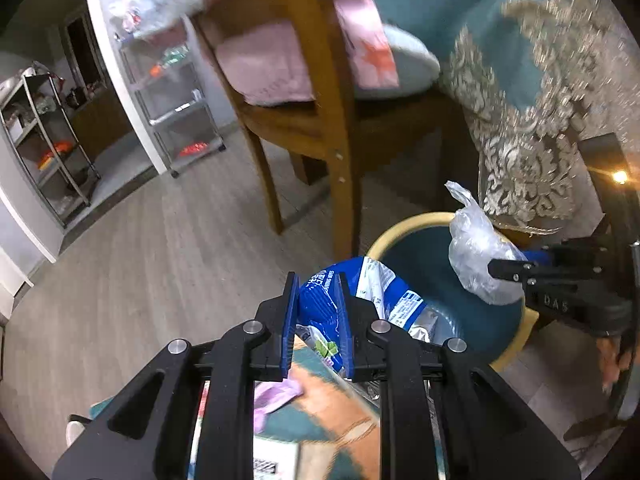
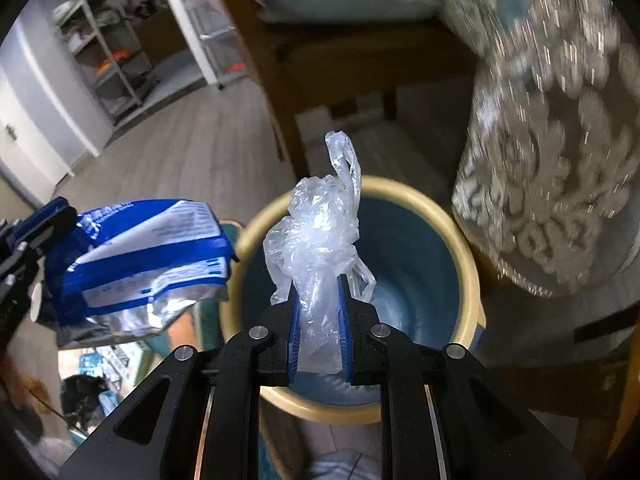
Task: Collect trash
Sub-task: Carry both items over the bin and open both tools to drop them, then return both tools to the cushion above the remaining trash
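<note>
Ahead of you stands a wooden chair (image 1: 316, 92) with a pink cushion (image 1: 264, 68) on its seat and a pink cloth (image 1: 360, 28) draped over its back. To its right hangs a teal tablecloth (image 1: 532, 120) with a pale ornate border. Across the grey plank floor (image 1: 160, 248) you see two metal shelf racks (image 1: 48, 140), holding what may be orange packets, too blurred to tell.

Plastic bag (image 2: 316, 236) over bin (image 2: 468, 248); wrapper (image 2: 140, 264) left, chair (image 1: 320, 120) behind.
</note>
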Action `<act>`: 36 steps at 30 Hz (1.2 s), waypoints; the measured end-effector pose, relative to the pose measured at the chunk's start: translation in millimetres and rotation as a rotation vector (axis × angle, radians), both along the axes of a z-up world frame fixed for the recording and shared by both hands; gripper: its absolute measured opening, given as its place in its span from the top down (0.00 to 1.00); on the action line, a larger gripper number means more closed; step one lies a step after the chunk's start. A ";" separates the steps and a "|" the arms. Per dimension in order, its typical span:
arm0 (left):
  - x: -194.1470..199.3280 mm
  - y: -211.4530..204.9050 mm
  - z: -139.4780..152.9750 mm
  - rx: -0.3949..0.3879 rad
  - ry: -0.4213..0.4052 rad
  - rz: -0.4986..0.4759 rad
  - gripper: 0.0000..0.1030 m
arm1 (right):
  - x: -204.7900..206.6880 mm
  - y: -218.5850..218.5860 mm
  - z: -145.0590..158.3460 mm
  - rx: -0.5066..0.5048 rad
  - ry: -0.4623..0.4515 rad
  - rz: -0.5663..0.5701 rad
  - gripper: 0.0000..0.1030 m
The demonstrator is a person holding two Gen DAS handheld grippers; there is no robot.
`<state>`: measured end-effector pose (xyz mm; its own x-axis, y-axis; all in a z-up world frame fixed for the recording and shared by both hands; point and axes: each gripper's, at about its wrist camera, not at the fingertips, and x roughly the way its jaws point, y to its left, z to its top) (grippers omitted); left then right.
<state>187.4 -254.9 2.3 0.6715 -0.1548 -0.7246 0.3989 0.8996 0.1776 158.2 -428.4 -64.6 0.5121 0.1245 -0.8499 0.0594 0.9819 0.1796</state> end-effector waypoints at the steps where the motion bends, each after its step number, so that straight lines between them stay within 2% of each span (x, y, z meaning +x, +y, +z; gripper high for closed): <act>1: 3.3 -7.7 -5.1 0.001 0.006 -0.003 0.83 | 1.1 -0.8 -3.3 -0.003 0.007 0.000 0.83; 6: 11.9 -32.6 -29.9 0.002 0.034 -0.026 0.82 | 6.7 -2.2 -13.8 -0.016 0.035 0.006 0.83; 10: 10.1 -38.8 -36.5 -0.003 0.038 -0.057 0.77 | 9.4 1.4 -12.9 -0.013 0.036 -0.007 0.71; 12: 9.8 -37.0 -34.7 -0.012 0.030 -0.054 0.64 | 9.1 -1.0 -13.7 -0.009 0.038 -0.002 0.69; 14: 9.7 -31.7 -30.8 -0.031 0.026 -0.040 0.56 | 8.4 -0.6 -13.0 -0.011 0.035 -0.001 0.61; 16: 8.8 -25.5 -25.7 -0.044 0.020 -0.026 0.52 | 7.3 0.6 -9.7 -0.008 0.023 0.001 0.53; 21: -1.2 -4.6 -11.6 -0.064 -0.016 0.001 0.25 | 4.7 5.2 4.8 -0.011 -0.010 0.003 0.31; 22: -3.7 1.4 -8.3 -0.063 -0.024 0.012 0.23 | 3.4 6.5 8.7 -0.011 -0.021 0.003 0.26; 26: -12.8 19.8 4.6 -0.047 -0.063 0.040 0.11 | -2.8 12.6 26.3 -0.022 -0.060 0.007 0.15; 28: -21.1 33.3 15.7 -0.051 -0.088 0.054 0.09 | -6.9 17.2 36.0 -0.040 -0.080 0.010 0.11; 36: -54.3 92.2 48.8 -0.055 -0.147 0.107 0.06 | -29.3 44.7 76.7 -0.088 -0.160 0.019 0.09</act>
